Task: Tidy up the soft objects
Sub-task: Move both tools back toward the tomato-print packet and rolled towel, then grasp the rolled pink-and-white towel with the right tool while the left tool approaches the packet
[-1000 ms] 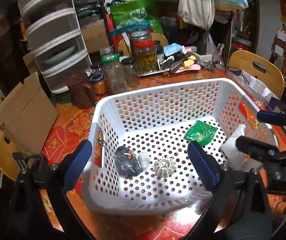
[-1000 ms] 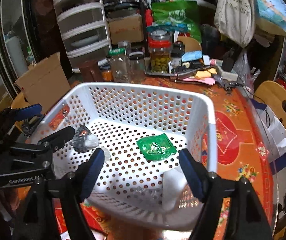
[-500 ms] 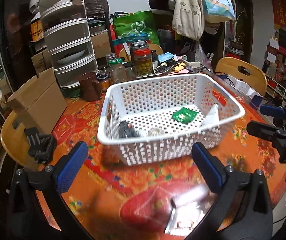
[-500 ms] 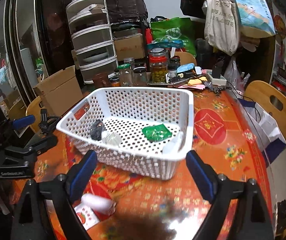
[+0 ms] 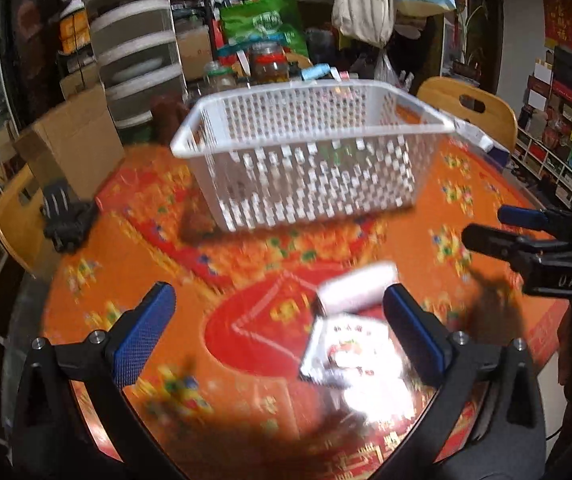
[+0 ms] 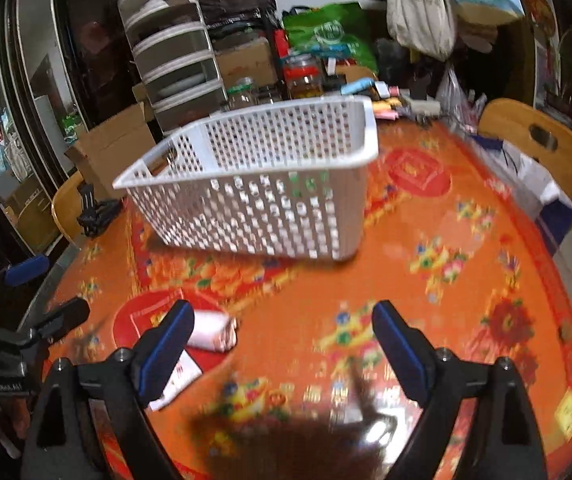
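Observation:
A white perforated basket [image 5: 309,152] stands on the orange patterned table, also in the right wrist view [image 6: 262,188]; a green packet shows faintly through its wall. A white roll [image 5: 359,286] and a red-and-white packet [image 5: 345,354] lie on the table near the front edge, just inside my left gripper's right finger. They show in the right wrist view too, the roll [image 6: 210,330] and the packet [image 6: 180,378] by the right gripper's left finger. My left gripper [image 5: 278,334] is open and empty. My right gripper [image 6: 282,350] is open and empty. Both views are blurred.
Jars [image 6: 303,80], a drawer tower [image 6: 174,68], bags and boxes crowd the table's far side. Wooden chairs stand at the right [image 5: 469,108] and left [image 5: 18,216]. A black clamp-like thing [image 5: 66,216] lies at the table's left edge.
Both grippers have pulled back from over the basket and dropped low over the table's near side. The roll and packet have come into view between them. Both stay open.

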### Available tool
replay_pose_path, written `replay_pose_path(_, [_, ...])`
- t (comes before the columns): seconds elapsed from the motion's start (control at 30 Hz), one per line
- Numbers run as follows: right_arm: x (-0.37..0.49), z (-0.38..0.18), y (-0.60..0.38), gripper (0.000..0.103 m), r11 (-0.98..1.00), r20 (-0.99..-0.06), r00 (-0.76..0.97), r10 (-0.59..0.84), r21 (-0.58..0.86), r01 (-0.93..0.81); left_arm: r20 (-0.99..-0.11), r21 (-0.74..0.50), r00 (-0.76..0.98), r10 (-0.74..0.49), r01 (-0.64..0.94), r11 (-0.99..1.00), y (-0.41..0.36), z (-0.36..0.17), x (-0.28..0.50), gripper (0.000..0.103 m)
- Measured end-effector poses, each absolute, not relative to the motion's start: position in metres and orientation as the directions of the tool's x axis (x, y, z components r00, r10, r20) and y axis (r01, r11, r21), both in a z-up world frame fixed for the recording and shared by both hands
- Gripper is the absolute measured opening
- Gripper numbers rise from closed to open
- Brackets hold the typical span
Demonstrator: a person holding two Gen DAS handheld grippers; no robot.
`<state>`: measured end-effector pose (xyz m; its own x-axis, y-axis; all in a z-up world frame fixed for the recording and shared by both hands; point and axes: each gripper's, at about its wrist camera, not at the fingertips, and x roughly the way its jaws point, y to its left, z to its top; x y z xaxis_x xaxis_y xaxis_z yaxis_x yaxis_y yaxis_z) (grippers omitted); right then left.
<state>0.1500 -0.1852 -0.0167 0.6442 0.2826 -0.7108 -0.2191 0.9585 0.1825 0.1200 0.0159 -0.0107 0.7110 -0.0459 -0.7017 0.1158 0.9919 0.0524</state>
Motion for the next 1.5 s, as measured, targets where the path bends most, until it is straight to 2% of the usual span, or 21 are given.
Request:
replay_pose_path(0.37, [0.130, -0.049, -0.176, 0.090, 0.949, -0.737, 0.599, 0.312, 0.220, -0.224, -0.777, 0.010, 0.624, -0.085, 0.147, 0.989, 0.003, -0.071, 0.114, 0.103])
replay_pose_path(1.03, [0.140, -0.056, -0.174, 0.090, 0.950, -0.754, 0.578, 0.311, 0.227, -0.216, -0.819, 0.026, 0.571, -0.060, 0.142, 0.989, -0.012, -0.094, 0.128, 0.102])
replay_pose_path(1.1, [0.142, -0.057, -0.173, 0.090, 0.949, -0.758, 0.573, 0.312, 0.227, -0.217, -0.821, 0.020, 0.567, -0.069, 0.149, 0.989, -0.014, -0.095, 0.129, 0.100])
replay_pose_path(1.23, [0.145, -0.059, -0.168, 0.090, 0.948, -0.762, 0.565, 0.316, 0.231, -0.220, -0.825, 0.019, 0.561, -0.072, 0.154, 0.988, -0.015, -0.097, 0.129, 0.084])
replay_pose_path(1.3, [0.147, -0.060, -0.164, 0.090, 0.947, -0.765, 0.560, 0.318, 0.232, -0.222, -0.823, -0.006, 0.560, -0.093, 0.154, 0.988, -0.013, -0.097, 0.129, 0.079])
replay_pose_path(1.37, [0.150, -0.062, -0.160, 0.090, 0.947, -0.770, 0.553, 0.318, 0.231, -0.223, -0.819, -0.022, 0.563, -0.106, 0.155, 0.988, -0.010, -0.096, 0.129, 0.067])
replay_pose_path(1.5, [0.155, -0.066, -0.149, 0.090, 0.945, -0.781, 0.535, 0.321, 0.232, -0.229, -0.811, -0.027, 0.574, -0.116, 0.161, 0.987, -0.005, -0.096, 0.125, 0.062])
